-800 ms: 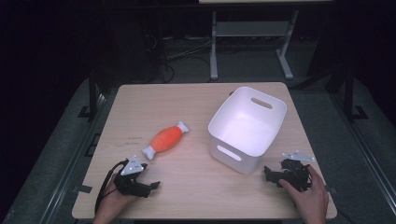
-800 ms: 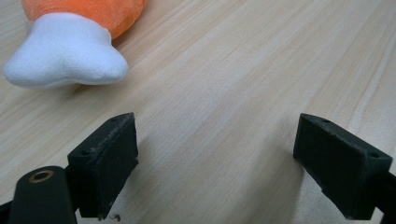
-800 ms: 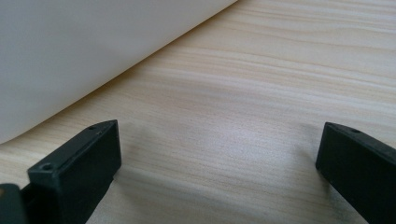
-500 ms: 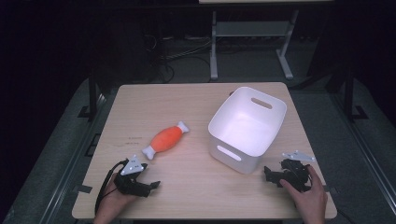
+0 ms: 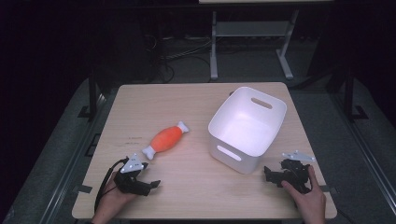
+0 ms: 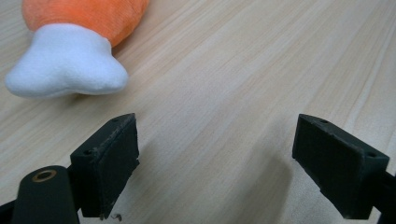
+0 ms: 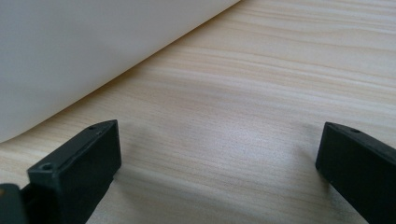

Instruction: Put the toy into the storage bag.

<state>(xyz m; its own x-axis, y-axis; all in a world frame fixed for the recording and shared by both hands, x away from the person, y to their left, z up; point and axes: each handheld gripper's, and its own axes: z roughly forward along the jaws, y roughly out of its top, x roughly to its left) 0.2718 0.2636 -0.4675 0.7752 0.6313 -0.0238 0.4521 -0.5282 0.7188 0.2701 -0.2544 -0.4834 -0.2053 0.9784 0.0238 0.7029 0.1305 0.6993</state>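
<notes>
An orange plush toy with white ends lies on the wooden table, left of centre. A white bin with handle slots stands empty to its right. My left gripper rests low at the front left, open, nothing between its jaws; the toy's white end lies just beyond its left jaw. My right gripper sits at the front right, open and empty, with the bin's white wall close ahead on its left.
Bare tabletop stretches between the two grippers along the front edge. A metal stand and cables are on the dark floor behind the table.
</notes>
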